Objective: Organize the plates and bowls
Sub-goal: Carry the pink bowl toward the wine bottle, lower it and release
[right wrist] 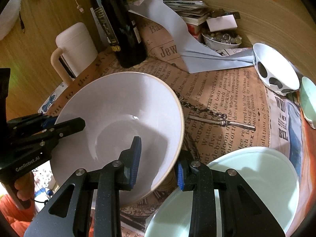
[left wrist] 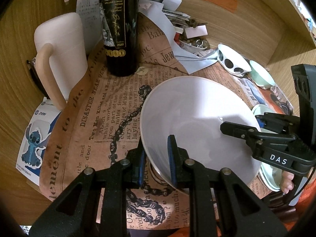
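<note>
A: Where is the big white bowl point(left wrist: 199, 122) now?

B: It is over the desk point(left wrist: 25, 39), above the brown newspaper-print cloth point(left wrist: 94, 118), and both tongs grasp it. The left tongs point(left wrist: 157, 160) are clenched on its near wall: one blue pad is inside the bowl and the other is outside, with the rim between them.

A: And the right tongs point(right wrist: 158, 162)?

B: They grip the same bowl on the opposite side of the rim. One pad stands inside the bowl, the other outside. In the right wrist view the inner pad seems a little apart from the wall, so I cannot tell how hard it presses, but the wall is between the pads.

A: Does the bowl sit flat?

B: No, it looks tilted. I cannot tell if its base touches the cloth.

A: What other dishes are there?

B: A pale green plate point(right wrist: 256, 177) lies just beside the bowl, partly under the right tongs. Farther away, a white bowl with black spots point(right wrist: 276, 73) stands on the cloth, and a small green bowl point(left wrist: 262, 75) is next to it.

A: Anything else?

B: A dark wine bottle point(left wrist: 118, 29) stands upright behind the big bowl, with a white jug point(left wrist: 61, 45) near it and loose papers point(left wrist: 164, 13) at the back.
</note>
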`<state>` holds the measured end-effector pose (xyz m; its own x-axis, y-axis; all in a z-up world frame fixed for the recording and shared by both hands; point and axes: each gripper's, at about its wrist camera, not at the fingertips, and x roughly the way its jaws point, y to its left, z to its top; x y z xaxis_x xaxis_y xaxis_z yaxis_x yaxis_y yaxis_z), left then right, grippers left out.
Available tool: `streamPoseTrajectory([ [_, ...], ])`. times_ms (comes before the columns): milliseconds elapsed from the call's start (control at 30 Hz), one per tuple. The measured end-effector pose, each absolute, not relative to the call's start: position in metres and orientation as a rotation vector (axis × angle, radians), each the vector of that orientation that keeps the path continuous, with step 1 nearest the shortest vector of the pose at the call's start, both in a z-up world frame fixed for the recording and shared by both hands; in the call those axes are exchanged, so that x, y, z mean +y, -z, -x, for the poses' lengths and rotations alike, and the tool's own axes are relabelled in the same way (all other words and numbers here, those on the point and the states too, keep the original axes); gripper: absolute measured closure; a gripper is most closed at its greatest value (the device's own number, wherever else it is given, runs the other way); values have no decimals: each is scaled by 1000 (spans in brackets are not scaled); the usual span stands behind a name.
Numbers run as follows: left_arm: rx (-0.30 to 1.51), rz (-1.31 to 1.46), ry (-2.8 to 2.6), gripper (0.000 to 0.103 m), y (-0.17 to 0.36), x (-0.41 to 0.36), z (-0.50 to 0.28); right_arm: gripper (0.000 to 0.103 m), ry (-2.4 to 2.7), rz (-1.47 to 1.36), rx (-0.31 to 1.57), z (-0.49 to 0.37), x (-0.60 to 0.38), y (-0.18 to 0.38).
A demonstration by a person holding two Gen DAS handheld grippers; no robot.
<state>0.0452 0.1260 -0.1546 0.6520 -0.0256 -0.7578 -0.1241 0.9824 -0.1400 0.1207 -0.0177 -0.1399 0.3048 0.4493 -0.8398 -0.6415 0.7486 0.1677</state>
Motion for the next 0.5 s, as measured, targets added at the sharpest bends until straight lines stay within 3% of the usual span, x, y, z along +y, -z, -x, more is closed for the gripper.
streamPoseTrajectory([
  [400,808,160,-102,80,141,132,-41,67,-682,118,913,-128,-54,107],
  [500,765,176,-106,62,125,136,-39,62,-643,106,869,-132,-72,96],
])
